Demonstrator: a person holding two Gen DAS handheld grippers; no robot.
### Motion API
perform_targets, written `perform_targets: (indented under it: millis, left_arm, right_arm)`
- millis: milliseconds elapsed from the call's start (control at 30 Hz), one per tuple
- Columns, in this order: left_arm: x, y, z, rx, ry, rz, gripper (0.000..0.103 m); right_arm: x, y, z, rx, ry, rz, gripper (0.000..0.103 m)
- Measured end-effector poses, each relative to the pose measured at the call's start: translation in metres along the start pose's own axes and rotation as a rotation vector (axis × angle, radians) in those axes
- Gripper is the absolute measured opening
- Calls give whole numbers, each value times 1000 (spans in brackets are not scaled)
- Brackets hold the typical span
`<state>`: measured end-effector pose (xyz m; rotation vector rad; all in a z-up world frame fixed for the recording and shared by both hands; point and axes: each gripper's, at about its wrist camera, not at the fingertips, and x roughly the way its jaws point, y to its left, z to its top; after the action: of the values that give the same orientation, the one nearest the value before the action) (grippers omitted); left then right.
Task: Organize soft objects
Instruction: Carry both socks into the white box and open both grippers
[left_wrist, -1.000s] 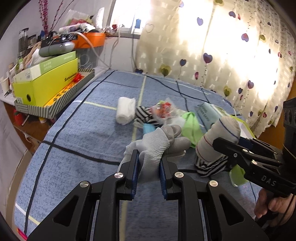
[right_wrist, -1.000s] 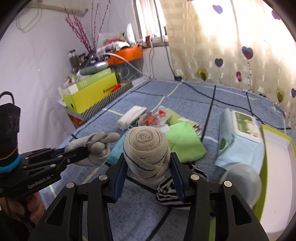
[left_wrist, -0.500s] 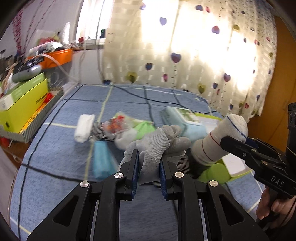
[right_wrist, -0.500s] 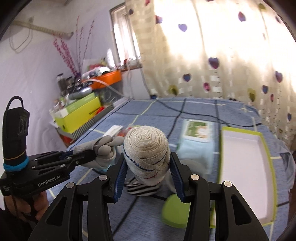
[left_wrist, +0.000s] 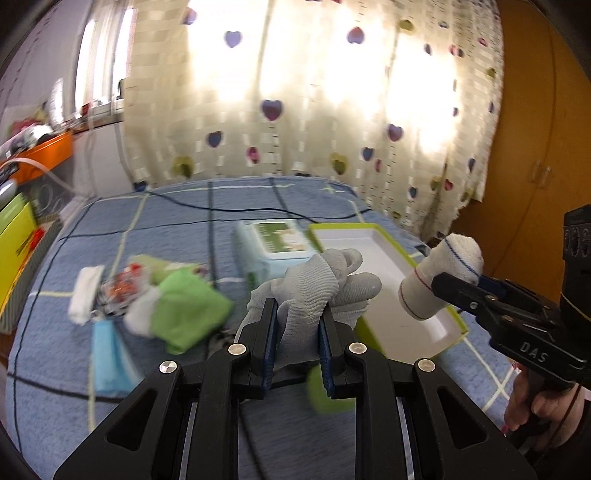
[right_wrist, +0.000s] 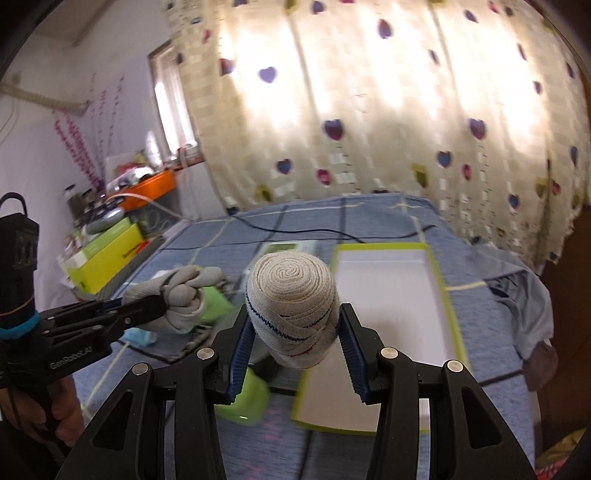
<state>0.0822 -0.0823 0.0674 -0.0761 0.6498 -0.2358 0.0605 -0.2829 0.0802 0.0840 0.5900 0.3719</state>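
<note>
Left wrist view: the left claw (left_wrist: 297, 343) is clamped on a grey knit glove (left_wrist: 314, 291), its blue pads pressing the glove's cuff from both sides. The glove rises from between the pads and points forward, away from the camera, with its curled fingers tipping toward the right. It hangs above the blue checked bed (left_wrist: 177, 214), in front of a white tray with a lime-green rim (left_wrist: 369, 258). At the right edge the right claw (left_wrist: 458, 286) grips a rolled white sock (left_wrist: 439, 273), its rounded end pointing up and left.

Right wrist view: the right claw (right_wrist: 295, 347) is partly closed around the rolled white sock (right_wrist: 291, 295), held upright between the ribbed pads with its long axis along the fingers and its spiral end facing up and away. The tray (right_wrist: 448, 306) lies just behind and to the right. At left, the left claw (right_wrist: 155, 304) carries the glove (right_wrist: 181, 295), which points right.
</note>
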Motion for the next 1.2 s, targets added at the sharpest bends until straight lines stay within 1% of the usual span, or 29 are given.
perform_targets:
  millis: [200,433,533,800,933,1100,1133,1167,1200]
  left_arm:
    - [22,-37,10,54,26,-51,21]
    - [55,-69,13,79,83,-93,21]
    - [70,-78,13,85,112,-103,21]
    - [102,-88,17,81,166,-92,21]
    - [119,-91,19,68,194,-119,21]
    - [132,-95,20,74,209,-137,26]
    - [133,-95,20,75,209,-140,29]
    - [134,-95,20,72,208,-140,36]
    - [135,-94,21,68,204,-142,40]
  right_arm:
    - [0,-43,-10,62,27,-57,44]
    - [11,-69,-17,81,69,-79,44]
    - [18,-79,-18,86,88,-91,44]
    - [39,-96,-13,73,134,-107,45]
    - [47,-101,-10,65,149,-107,45]
    - [54,-106,-9,64,163,-112,45]
    - [55,-107,-8,62,166,-114,45]
    - [56,-107,-8,63,168,-116,45]
    - [56,-108,-8,64,168,-119,45]
